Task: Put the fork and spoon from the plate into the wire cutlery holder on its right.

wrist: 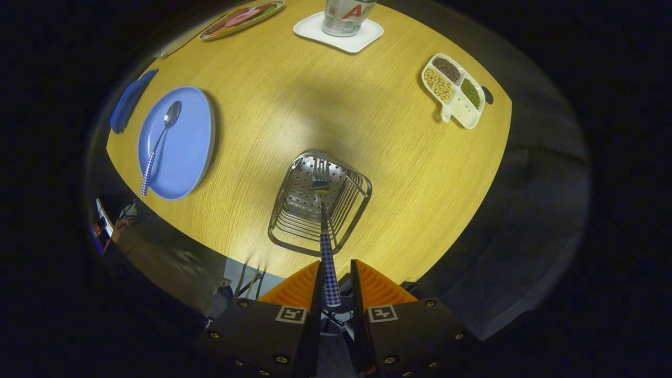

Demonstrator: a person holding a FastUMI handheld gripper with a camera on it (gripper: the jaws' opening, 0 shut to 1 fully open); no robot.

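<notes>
Gripper view: my tongs (334, 286) are gripping the fork (326, 247), tines inside the wire cutlery holder (318, 205); the spoon (159, 142) is lying on the plate (186, 152), left.

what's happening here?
A person's handheld gripper has the fork by its checked handle between the fingers, tines down inside the wire holder just ahead. There's a visible gap on one side of the handle, so I can't tell if the grip is firm or letting go. The spoon lies on the blue plate, left of the holder, not yet moved. So one utensil is going in and one is left.
</notes>
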